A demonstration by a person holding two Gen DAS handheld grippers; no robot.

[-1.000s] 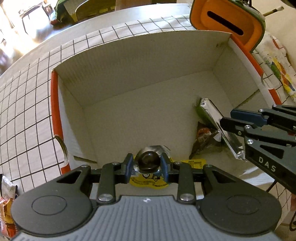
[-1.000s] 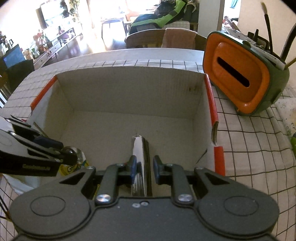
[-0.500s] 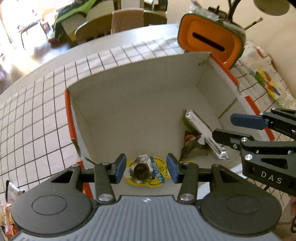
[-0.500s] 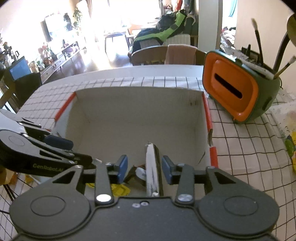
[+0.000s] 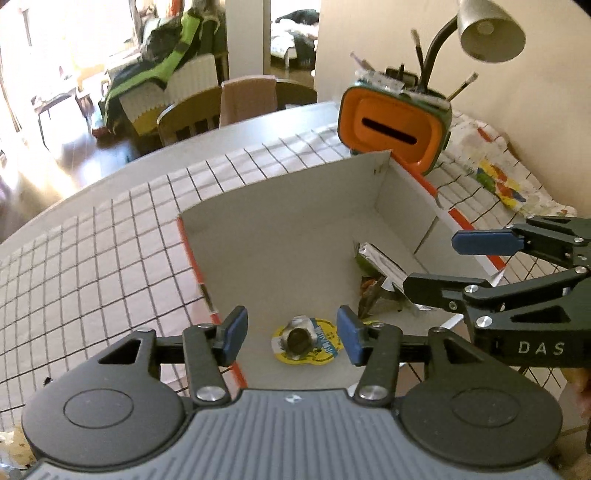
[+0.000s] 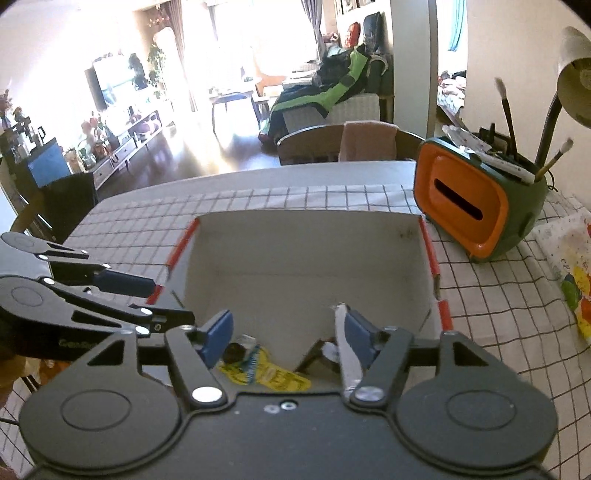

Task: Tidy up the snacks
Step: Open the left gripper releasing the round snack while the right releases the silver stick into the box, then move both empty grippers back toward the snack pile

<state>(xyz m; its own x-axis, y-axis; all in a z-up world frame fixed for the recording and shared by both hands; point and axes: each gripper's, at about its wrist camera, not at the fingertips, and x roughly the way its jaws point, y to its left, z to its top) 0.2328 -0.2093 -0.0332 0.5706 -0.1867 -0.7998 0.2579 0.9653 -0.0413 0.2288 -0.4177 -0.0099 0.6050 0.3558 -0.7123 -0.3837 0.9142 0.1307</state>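
A shallow cardboard box [image 5: 280, 206] with orange edges lies on the checked tablecloth. On its floor are a round yellow snack [image 5: 325, 343] with a foil top, a long silver packet [image 5: 380, 262] and a small brown wrapper [image 5: 369, 295]. My left gripper [image 5: 291, 328] hovers above the yellow snack, its jaws opening, nothing between the pads. My right gripper [image 6: 288, 328] hangs over the box's near side, jaws opening. The silver packet [image 6: 341, 332] stands on edge beside its right finger, not clamped. Each gripper shows in the other's view: right gripper [image 5: 436, 264], left gripper [image 6: 168, 301].
An orange and green holder [image 6: 469, 195] with brushes stands just behind the box's far right corner, a desk lamp [image 5: 491, 33] over it. A colourful printed cloth [image 5: 498, 181] lies to the right. A wooden chair [image 6: 332, 147] stands behind the table.
Both grippers let go: the left released the yellow snack, the right the silver packet. Both have lifted and pulled back from the box, and their jaws stand wider.
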